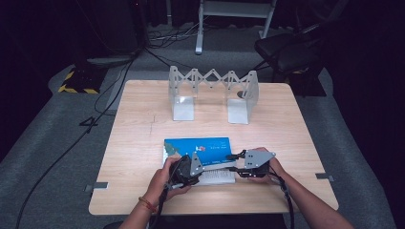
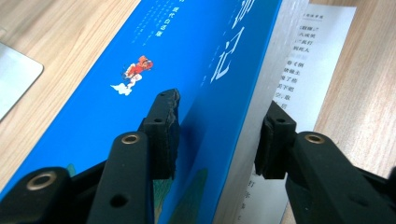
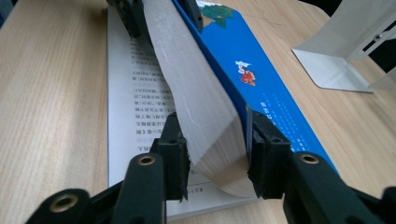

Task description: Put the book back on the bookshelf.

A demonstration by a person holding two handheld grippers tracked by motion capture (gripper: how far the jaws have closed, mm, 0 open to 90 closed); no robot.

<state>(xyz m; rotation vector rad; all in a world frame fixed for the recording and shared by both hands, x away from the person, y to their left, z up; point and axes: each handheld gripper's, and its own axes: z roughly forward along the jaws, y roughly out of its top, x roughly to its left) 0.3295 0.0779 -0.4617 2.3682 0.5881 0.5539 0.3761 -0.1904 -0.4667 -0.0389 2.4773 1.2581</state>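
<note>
1. High view: you work at one wooden desk (image 1: 143,143). At its far side stands one expanding white book rack (image 1: 212,93), with two upright ends and an accordion link between them, well apart from your hands.
2. One blue-covered book (image 1: 198,148) lies near your edge of the desk, its thick block of pages lifted off the open bottom page. Judge it moderately heavy: the block is stiff as a whole but bends at the free corner, and the glossy cover looks slippery. Grip the whole block near the spine, not loose leaves, which could tear.
3. Your left tongs (image 2: 219,135) straddle the block, one jaw on the blue cover, the other at the page edge, about touching it; I cannot tell whether they press.
4. Your right tongs (image 3: 217,149) are closed on the curled end of the page block (image 3: 205,116), pinching it firmly.
5. Count: one desk, one rack, one book, two tongs.
</note>
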